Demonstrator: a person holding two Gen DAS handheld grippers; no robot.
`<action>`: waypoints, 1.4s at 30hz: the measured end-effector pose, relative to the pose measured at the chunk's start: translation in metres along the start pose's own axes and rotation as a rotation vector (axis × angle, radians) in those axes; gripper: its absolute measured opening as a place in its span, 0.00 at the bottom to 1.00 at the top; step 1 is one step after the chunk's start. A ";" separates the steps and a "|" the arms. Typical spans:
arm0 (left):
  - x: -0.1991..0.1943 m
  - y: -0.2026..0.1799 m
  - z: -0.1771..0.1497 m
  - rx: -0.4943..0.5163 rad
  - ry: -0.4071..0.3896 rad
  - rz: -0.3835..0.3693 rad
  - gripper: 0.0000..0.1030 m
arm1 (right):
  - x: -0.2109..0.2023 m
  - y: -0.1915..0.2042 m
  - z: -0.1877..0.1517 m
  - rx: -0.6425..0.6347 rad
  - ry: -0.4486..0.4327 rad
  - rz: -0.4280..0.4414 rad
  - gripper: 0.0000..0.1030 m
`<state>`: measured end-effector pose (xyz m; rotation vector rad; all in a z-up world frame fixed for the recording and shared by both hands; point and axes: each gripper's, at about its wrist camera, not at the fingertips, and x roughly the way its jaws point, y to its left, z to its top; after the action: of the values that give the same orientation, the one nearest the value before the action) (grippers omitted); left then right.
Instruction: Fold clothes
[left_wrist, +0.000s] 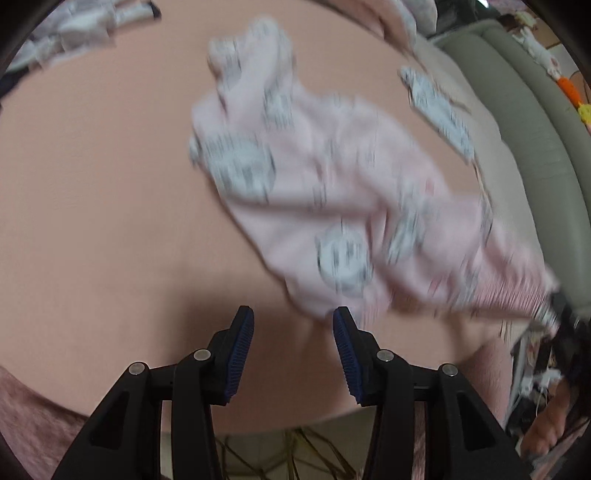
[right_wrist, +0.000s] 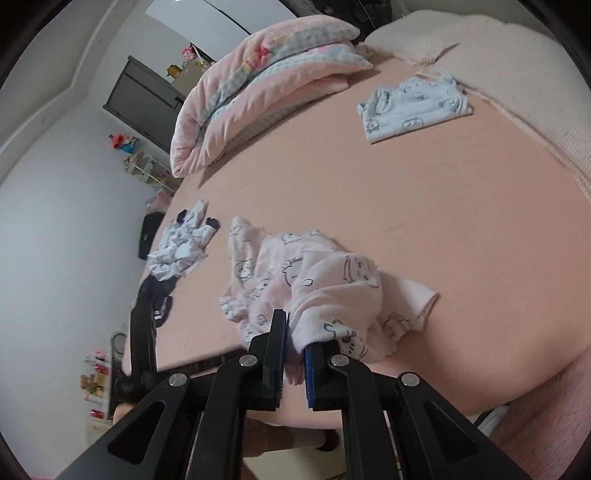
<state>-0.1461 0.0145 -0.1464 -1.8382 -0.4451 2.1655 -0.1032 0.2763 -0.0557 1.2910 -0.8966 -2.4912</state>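
While right hand-held gripper (right_wrist: 293, 332) clamps pink garment (right_wrist: 325, 280) | left hand-held gripper (left_wrist: 293, 325) apart, empty | quilt (right_wrist: 266, 81) beyond

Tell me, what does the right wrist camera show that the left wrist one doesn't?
Only the right wrist view shows the right gripper shut on an edge of the pink printed garment, a folded pink quilt and a crumpled white garment.

Only the left wrist view shows the left gripper, open with nothing between its fingers, and a grey padded bed frame.

Both show the pink garment, the pink bedsheet and a folded white printed garment.
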 end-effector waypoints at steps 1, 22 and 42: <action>0.006 -0.004 -0.004 0.013 0.010 0.012 0.40 | 0.000 0.002 0.002 -0.016 -0.007 -0.019 0.07; 0.026 -0.044 -0.015 0.223 -0.143 0.148 0.10 | -0.023 -0.016 0.021 -0.043 -0.033 0.013 0.07; -0.004 0.032 0.010 -0.092 -0.124 -0.094 0.08 | 0.031 -0.065 -0.001 -0.007 0.149 -0.198 0.10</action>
<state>-0.1555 -0.0169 -0.1535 -1.6979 -0.6544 2.2374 -0.1147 0.3146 -0.1156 1.6111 -0.7578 -2.4955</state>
